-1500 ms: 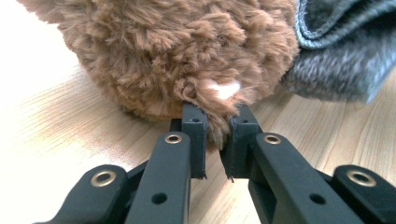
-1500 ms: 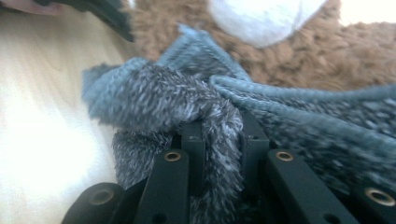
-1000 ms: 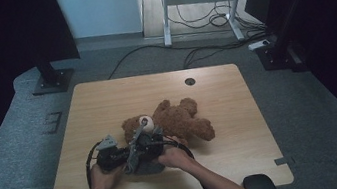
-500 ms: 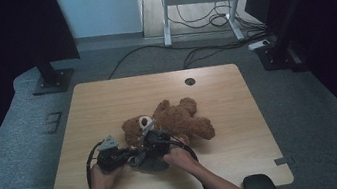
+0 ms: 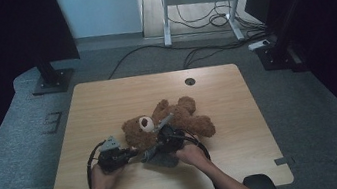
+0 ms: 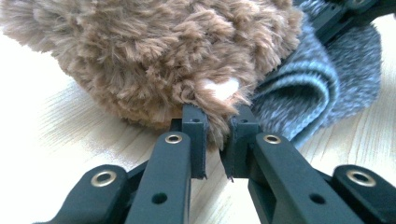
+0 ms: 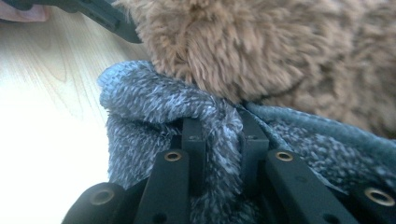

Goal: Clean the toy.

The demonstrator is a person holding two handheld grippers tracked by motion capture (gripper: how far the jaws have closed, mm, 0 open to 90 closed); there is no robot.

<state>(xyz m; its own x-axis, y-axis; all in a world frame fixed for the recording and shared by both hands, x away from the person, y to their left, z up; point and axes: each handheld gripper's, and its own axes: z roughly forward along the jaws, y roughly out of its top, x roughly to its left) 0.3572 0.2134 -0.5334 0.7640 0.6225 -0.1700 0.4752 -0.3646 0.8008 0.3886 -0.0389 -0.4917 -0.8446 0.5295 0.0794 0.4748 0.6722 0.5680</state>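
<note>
left gripper (image 6: pixel 212 140) pinching teddy bear (image 6: pixel 154 51) fur; right gripper (image 7: pixel 223 144) clamped on grey knit cloth (image 7: pixel 154 107). both soft, light, floppy; best gripped by bunched folds.

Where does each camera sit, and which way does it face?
High view: above the person's side, facing forward and down on the table; both forearms show.
Left gripper view: on the left gripper, facing the bear; its jaws show.
Right gripper view: on the right gripper, facing the grey knit.
Shared: bear and knit.
</note>
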